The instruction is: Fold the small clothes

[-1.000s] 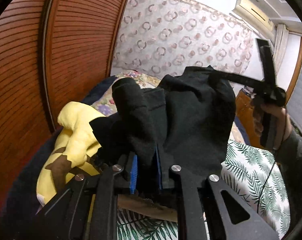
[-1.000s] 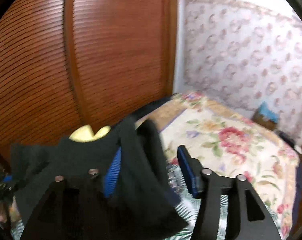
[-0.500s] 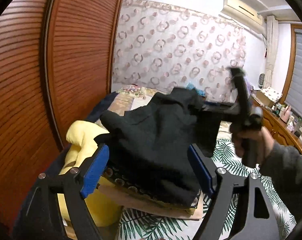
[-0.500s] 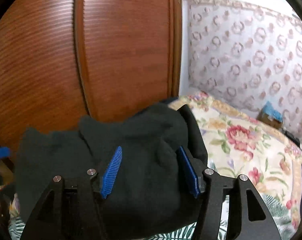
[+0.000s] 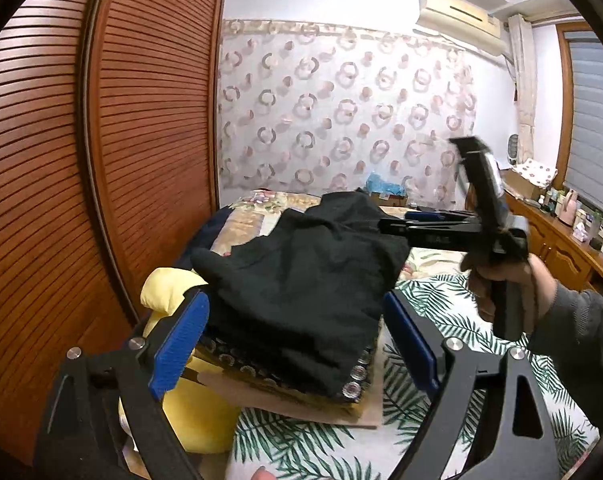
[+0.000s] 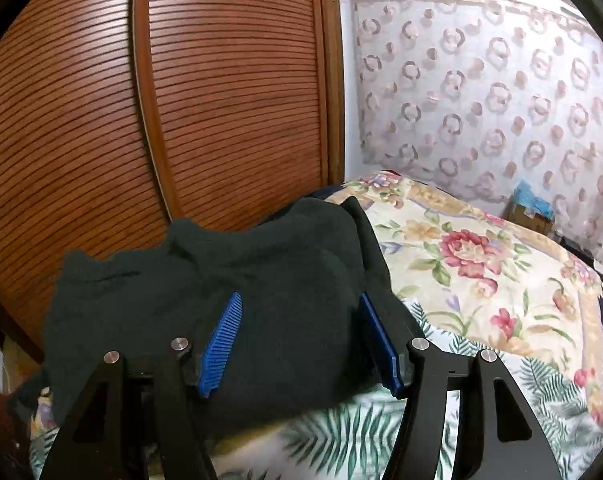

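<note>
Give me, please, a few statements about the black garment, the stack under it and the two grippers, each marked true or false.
1. The black garment lies on top of a stack of folded clothes. True.
2. The left gripper is clamped on the garment. False: its jaws are opening, pads clear of the cloth.
3. A yellow plush toy lies beside the stack. True.
4. The bedspread is plain white. False: it has flowers.
5. The right gripper has garment cloth between its fingers. True.

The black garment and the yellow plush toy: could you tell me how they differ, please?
The black garment is dark, flat, rumpled cloth; the yellow plush toy is bright and rounded. The garment lies on top of a patterned stack; the toy lies beside that stack, by the wardrobe. Both are soft things on the bed.
</note>
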Action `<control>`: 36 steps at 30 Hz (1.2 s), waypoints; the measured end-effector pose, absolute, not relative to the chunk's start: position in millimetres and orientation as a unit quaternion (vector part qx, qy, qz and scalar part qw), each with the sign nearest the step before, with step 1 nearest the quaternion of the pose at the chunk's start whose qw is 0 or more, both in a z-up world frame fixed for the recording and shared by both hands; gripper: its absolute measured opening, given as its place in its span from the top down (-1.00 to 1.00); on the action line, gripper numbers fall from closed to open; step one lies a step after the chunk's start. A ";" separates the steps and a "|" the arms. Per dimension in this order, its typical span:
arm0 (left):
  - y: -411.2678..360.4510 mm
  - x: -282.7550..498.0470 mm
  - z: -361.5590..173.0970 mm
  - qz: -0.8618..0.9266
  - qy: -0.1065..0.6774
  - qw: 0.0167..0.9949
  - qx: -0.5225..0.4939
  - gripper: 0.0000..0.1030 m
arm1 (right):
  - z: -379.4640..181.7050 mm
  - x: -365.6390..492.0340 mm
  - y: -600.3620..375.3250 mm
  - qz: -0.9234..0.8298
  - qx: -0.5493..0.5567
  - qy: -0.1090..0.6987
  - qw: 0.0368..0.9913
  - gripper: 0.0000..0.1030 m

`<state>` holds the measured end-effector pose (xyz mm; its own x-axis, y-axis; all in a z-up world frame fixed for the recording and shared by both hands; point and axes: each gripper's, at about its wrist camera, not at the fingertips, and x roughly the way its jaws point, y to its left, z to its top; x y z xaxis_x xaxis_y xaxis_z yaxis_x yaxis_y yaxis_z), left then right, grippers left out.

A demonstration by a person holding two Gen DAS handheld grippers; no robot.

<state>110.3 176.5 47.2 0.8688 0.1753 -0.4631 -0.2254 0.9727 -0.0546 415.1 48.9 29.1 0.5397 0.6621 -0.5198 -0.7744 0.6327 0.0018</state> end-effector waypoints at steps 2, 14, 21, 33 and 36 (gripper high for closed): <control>169.1 107.0 47.8 0.096 0.234 0.966 -0.051 -0.73 | 32.9 394.3 34.5 0.410 -0.108 0.240 0.873 -0.27; 109.9 86.5 40.6 0.055 0.233 0.971 -0.029 -0.73 | 43.8 252.6 -67.6 0.372 -0.075 0.215 0.900 -0.54; 67.0 74.2 42.5 0.035 0.228 0.973 -0.019 -0.73 | 46.7 168.4 -127.7 0.308 -0.052 0.201 0.928 -0.58; 26.4 59.1 55.6 0.008 0.211 0.977 -0.021 -0.73 | 65.4 63.1 -197.1 0.204 -0.013 0.165 0.965 -0.58; 19.5 56.9 58.3 0.005 0.207 0.978 -0.022 -0.73 | 65.5 55.7 -191.1 0.193 -0.012 0.163 0.968 -0.58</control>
<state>56.9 19.5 58.3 0.9140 0.0003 -0.4058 -0.0182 0.9990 -0.0403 55.7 -191.1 65.5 0.8728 0.3695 -0.3190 -0.3771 0.9253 0.0400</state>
